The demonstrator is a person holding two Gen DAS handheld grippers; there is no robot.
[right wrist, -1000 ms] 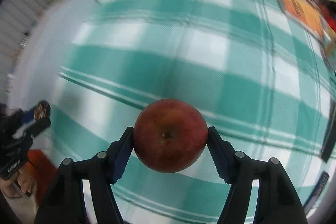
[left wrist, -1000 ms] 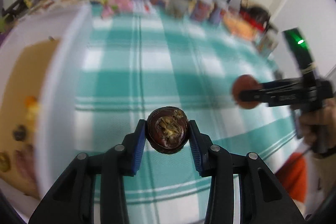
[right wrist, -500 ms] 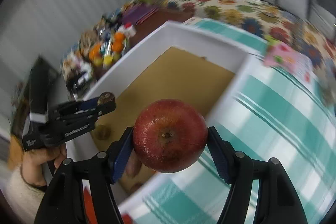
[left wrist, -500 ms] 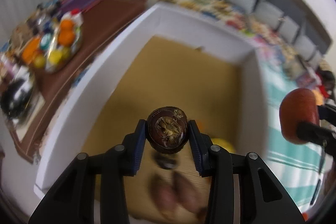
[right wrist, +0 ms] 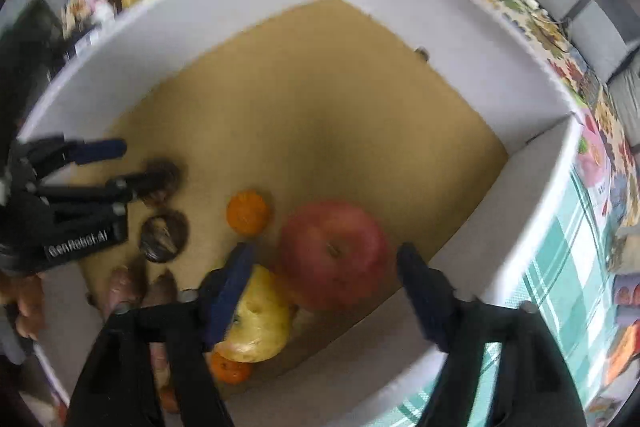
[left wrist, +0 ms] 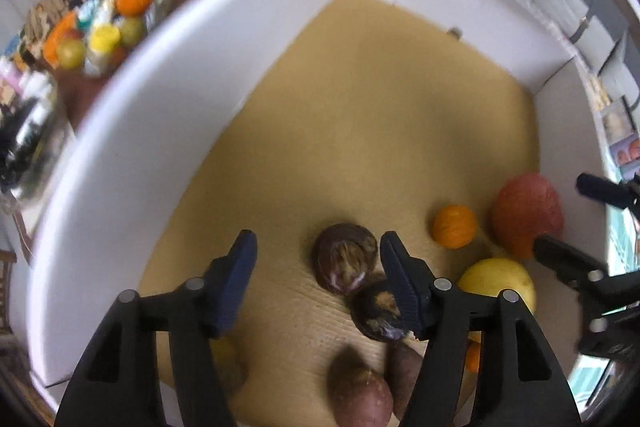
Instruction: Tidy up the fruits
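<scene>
The left gripper (left wrist: 318, 257) has its jaws spread wide and holds nothing; between them, on the brown floor of the white box (left wrist: 168, 75), lies a dark mangosteen (left wrist: 345, 258), nearly round, so no long axis can be told, with its pale scarred end turned up toward the camera. A second mangosteen (left wrist: 378, 311) touches it at about 5 o'clock, partly behind the right finger. The right gripper (right wrist: 326, 267) is also spread apart, and the red apple (right wrist: 334, 259) sits free between its fingers, stem pit facing up, near the box wall at 3 o'clock. A small orange (right wrist: 247, 211) lies just beside the apple at 10 o'clock, and a yellow fruit (right wrist: 260, 323) touches the apple at 7 o'clock. Brownish oblong fruits (left wrist: 362, 387) rest at 6 o'clock of the left gripper, their long axes running roughly toward 12 o'clock.
</scene>
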